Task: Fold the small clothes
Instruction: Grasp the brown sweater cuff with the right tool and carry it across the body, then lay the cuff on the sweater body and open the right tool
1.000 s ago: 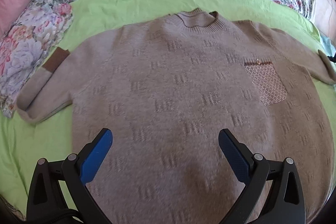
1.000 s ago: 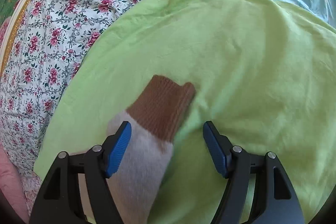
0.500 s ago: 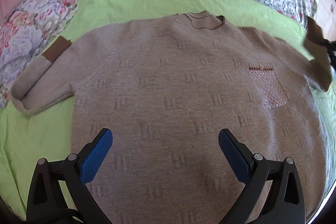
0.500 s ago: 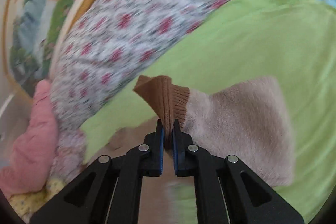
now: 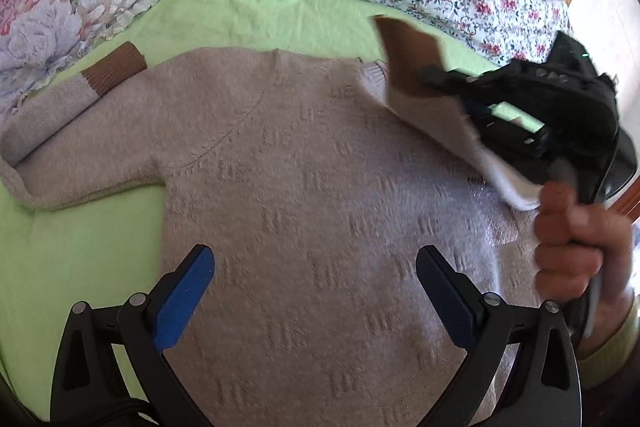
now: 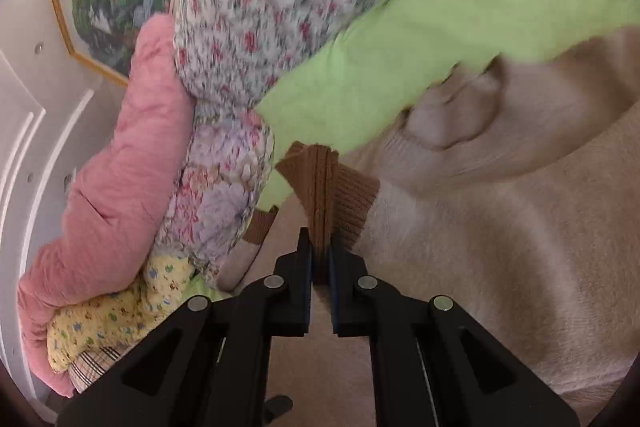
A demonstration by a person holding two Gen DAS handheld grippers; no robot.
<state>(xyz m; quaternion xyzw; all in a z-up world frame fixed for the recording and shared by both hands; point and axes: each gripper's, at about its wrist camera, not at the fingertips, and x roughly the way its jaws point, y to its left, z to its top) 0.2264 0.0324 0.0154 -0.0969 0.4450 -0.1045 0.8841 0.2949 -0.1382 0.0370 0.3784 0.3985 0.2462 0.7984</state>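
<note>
Sweater (image 5: 320, 195), beige knit, flat on green sheet (image 5: 80, 247); right gripper (image 6: 320, 259) clamped on brown cuff (image 6: 324, 195), carrying sleeve toward 9 o'clock across chest; left gripper (image 5: 316, 291) wide open, empty, above hem; next: lay sleeve flat, release.

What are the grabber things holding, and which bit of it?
The right gripper pinches the sweater by its brown sleeve cuff. The left gripper is open and holds nothing.
</note>
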